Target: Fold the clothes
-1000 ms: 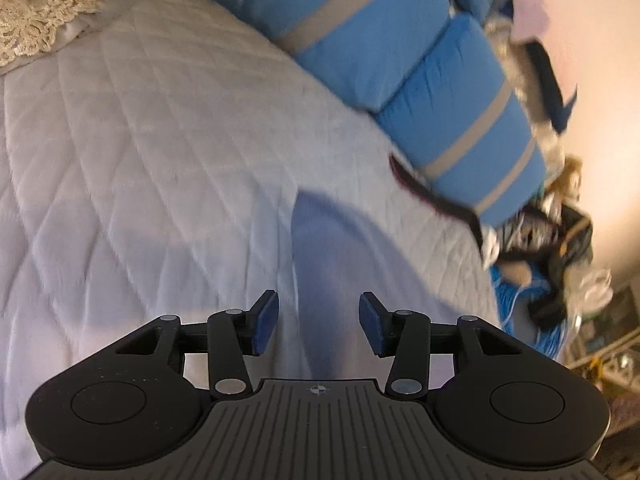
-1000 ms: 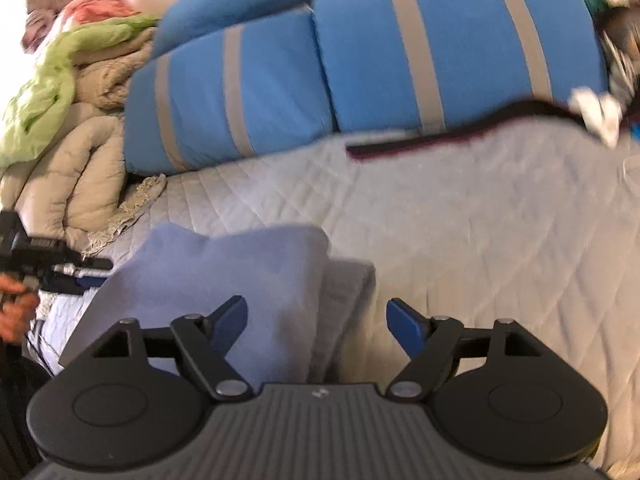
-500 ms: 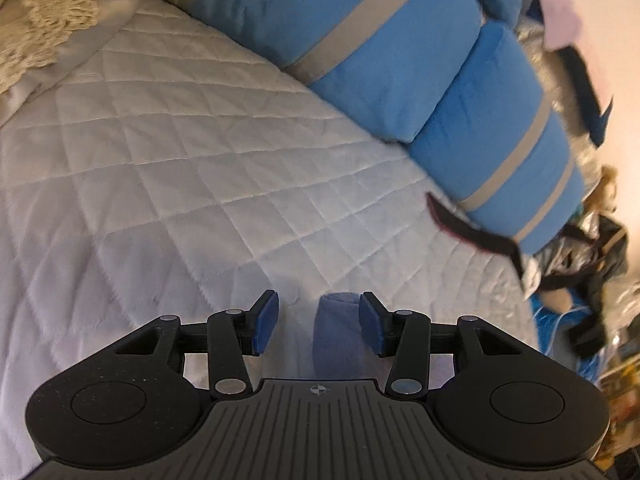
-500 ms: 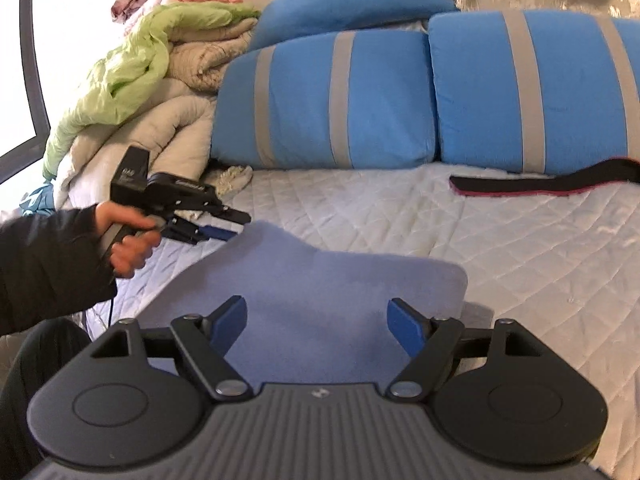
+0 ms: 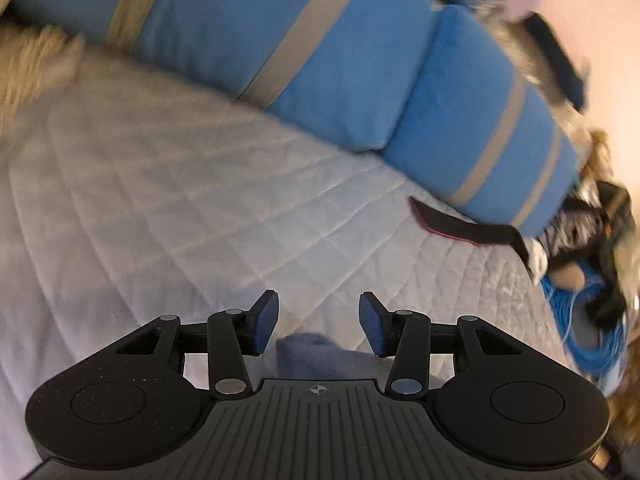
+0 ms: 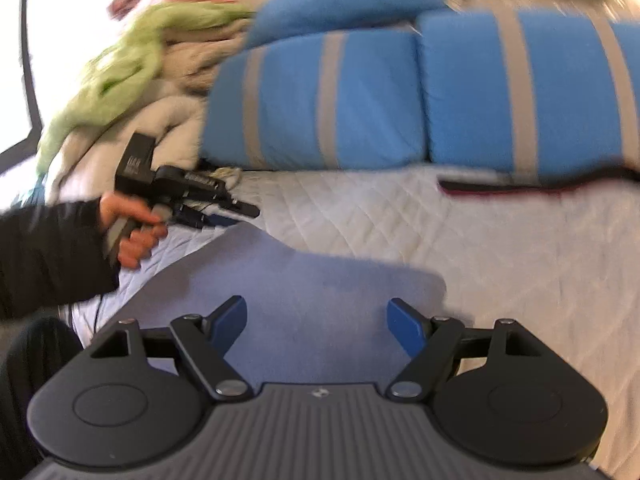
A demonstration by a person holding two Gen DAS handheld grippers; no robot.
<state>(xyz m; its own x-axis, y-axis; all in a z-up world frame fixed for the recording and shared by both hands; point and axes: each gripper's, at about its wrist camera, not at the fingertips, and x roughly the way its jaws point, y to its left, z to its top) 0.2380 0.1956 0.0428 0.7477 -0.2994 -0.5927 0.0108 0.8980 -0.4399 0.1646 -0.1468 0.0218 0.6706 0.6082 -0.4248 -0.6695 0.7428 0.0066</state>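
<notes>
A folded lavender-blue garment lies flat on the white quilted bed. My right gripper hangs open just above its near part, nothing between the fingers. In the left wrist view only a small corner of the garment shows below and between the open fingers of my left gripper, which holds nothing. The right wrist view shows the left gripper from the side, held by a hand in a black sleeve, at the garment's far left corner.
Blue pillows with beige stripes line the head of the bed. A dark strap lies in front of them. Green and beige blankets are piled at the left. Clutter and a blue cord sit off the bed's right side.
My left gripper drew back off the garment, so only a corner of it shows now. The right wrist view rose and levelled; the garment lies flatter. Both grippers stayed open.
</notes>
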